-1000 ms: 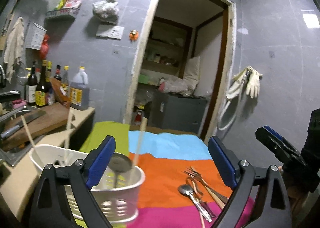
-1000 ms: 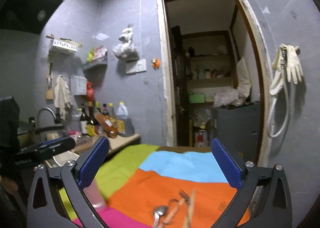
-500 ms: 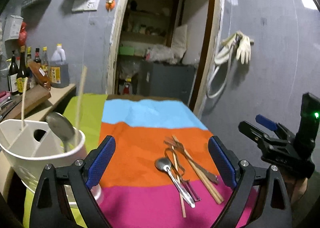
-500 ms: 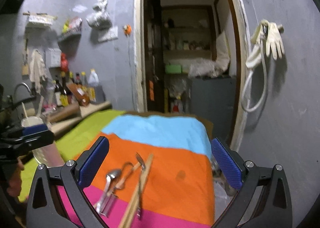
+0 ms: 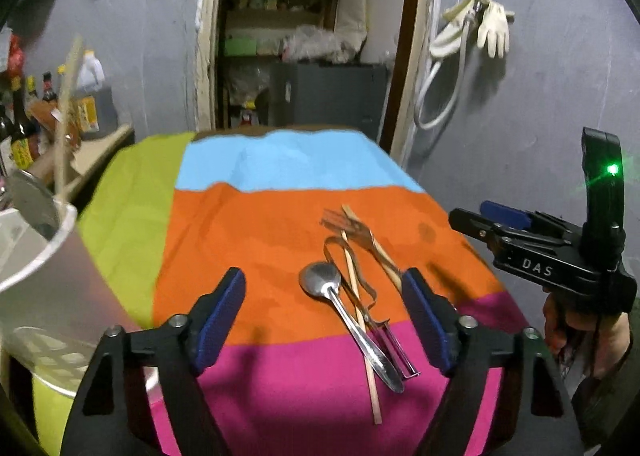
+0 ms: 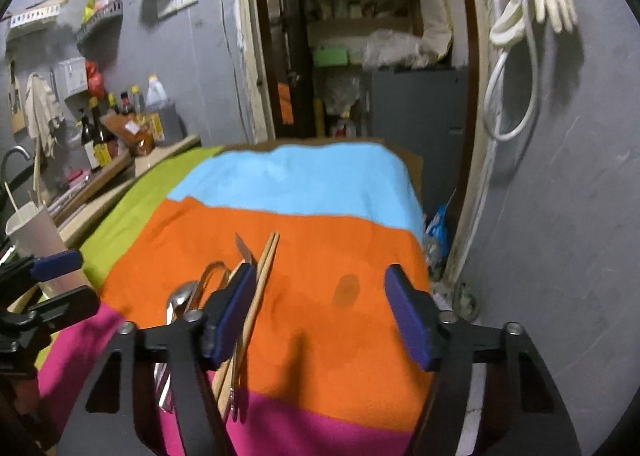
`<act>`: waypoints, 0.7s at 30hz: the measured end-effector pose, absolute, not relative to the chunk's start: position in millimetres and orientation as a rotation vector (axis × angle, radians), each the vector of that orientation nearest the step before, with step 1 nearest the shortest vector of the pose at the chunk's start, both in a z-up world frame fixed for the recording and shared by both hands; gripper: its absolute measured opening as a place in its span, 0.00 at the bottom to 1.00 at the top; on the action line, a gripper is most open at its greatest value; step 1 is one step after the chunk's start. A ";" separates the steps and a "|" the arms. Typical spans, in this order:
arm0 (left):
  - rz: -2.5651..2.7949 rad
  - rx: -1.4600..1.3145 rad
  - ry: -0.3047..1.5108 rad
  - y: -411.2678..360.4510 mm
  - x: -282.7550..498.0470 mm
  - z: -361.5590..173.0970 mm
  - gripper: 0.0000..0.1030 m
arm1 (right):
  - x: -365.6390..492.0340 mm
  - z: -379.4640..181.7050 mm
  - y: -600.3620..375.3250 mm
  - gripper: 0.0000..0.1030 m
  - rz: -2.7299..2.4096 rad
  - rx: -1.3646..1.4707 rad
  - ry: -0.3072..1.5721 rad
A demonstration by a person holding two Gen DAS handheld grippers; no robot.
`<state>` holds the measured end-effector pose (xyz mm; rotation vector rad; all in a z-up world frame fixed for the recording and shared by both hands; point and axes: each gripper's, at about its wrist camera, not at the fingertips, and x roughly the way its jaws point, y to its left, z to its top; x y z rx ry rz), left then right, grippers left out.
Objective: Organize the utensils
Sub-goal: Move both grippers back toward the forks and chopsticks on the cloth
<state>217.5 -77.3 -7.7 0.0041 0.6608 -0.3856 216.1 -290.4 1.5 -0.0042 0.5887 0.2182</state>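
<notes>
My left gripper and right gripper have just been narrowing, part-open and empty. The tangled steel spoon pile lies lower centre; I'd single one handle before pinching.

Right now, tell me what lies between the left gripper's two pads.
In the left wrist view, between the left gripper's pads lie the spoon, a chopstick and the peeler on the cloth. The pads touch none; jaws have just been closing.

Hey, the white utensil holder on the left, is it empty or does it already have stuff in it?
Not empty: the white utensil holder already holds a spoon and a chopstick sticking up.
</notes>
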 end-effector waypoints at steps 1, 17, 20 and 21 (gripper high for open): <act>-0.393 0.002 0.681 -77.9 221.5 -10.9 0.62 | 219.8 -2.0 -289.3 0.56 0.224 -0.009 0.612; -0.483 -0.128 0.970 -73.8 274.4 -50.5 0.21 | 251.1 -32.7 -263.8 0.28 0.313 -0.089 0.794; -0.493 -0.173 1.000 -68.0 281.9 -54.0 0.17 | 256.0 -37.2 -258.3 0.27 0.330 -0.103 0.821; -0.494 -0.186 1.006 -66.1 283.7 -53.9 0.16 | 257.0 -39.2 -256.3 0.27 0.331 -0.108 0.828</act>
